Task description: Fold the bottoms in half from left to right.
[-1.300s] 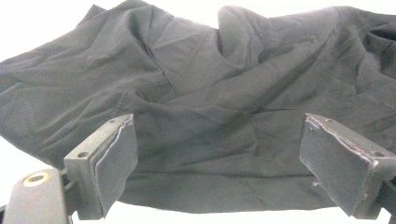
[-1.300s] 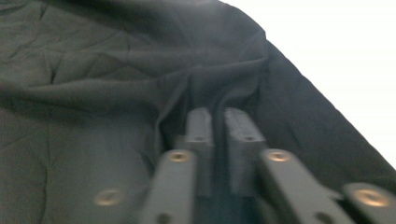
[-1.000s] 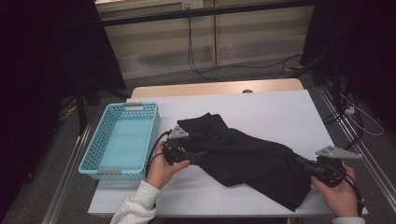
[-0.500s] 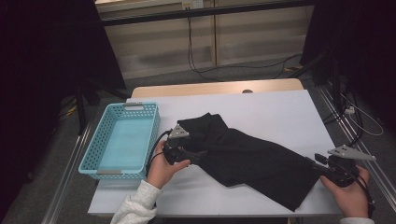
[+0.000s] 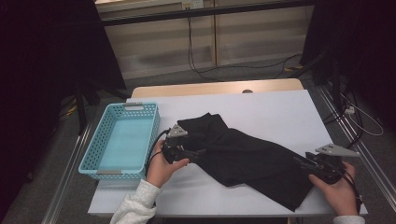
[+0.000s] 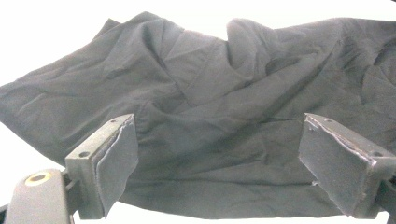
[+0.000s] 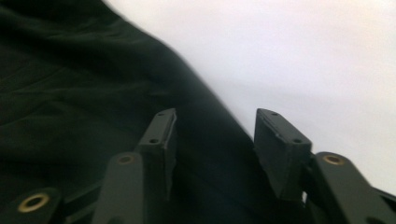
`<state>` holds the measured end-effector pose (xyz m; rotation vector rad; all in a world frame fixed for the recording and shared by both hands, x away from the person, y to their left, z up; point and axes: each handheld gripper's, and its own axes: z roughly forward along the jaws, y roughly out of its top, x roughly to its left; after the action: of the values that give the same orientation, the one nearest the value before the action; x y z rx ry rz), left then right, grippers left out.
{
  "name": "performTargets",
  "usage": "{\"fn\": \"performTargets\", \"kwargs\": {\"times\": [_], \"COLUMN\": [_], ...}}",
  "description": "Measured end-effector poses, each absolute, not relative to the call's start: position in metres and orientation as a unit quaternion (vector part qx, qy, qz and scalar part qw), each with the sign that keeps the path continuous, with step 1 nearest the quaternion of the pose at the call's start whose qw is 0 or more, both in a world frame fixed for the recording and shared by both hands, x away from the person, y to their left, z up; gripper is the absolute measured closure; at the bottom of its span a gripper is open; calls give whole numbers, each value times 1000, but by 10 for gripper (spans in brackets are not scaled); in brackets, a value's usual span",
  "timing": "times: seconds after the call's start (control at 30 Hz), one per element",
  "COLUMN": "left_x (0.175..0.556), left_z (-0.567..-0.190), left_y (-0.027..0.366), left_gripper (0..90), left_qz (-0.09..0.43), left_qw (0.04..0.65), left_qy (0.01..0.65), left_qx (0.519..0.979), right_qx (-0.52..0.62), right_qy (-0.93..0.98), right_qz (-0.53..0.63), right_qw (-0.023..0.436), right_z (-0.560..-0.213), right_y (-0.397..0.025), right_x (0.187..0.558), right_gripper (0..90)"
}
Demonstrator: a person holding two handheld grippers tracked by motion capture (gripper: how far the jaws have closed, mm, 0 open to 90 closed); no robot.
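A black garment [image 5: 252,158] lies crumpled on the white table [image 5: 275,109], its long axis running on a slant from near the middle of the table, beside the basket, down toward the near right corner, where its broad end stops just short of the near edge. No brand, label or writing can be read on the cloth or on anything else here. The left gripper [image 5: 198,152] sits at the garment's left end, pointing right along the cloth; in the left gripper view its jaws stand wide apart with the dark fabric [image 6: 219,121] spread between and beyond them, nothing pinched. The right gripper [image 5: 303,163] rests at the garment's right edge near the table's right side, aimed left; in the right gripper view its jaws are parted, and the edge of the cloth [image 7: 84,84] seems to run between them, though the picture is too blurred to tell whether either pad touches it. A turquoise basket [image 5: 95,156] stands along the table's left edge, just beside the left gripper.
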<state>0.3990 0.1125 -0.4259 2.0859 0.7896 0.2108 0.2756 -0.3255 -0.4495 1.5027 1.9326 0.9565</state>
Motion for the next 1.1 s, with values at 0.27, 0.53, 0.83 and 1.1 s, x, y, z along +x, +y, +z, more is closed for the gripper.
{"fn": "performTargets", "kwargs": {"times": [0.27, 0.53, 0.83, 1.1], "left_x": [399, 398, 397, 399], "left_z": [-430, -430, -431, -428], "left_y": [112, 111, 108, 108], "left_gripper": [128, 128, 128, 129], "left_qz": [83, 85, 84, 87], "left_qw": [431, 428, 428, 429], "left_qy": [317, 315, 311, 311], "left_qx": [840, 843, 845, 844], "right_qx": [527, 501, 506, 551], "right_qy": [743, 759, 740, 701], "right_qz": [347, 368, 383, 372], "right_qw": [221, 194, 223, 258], "right_z": [-465, -465, -445, -432], "right_y": [-301, -279, -290, -346], "right_x": [300, 309, 299, 275], "right_gripper": [664, 900, 560, 573]}}
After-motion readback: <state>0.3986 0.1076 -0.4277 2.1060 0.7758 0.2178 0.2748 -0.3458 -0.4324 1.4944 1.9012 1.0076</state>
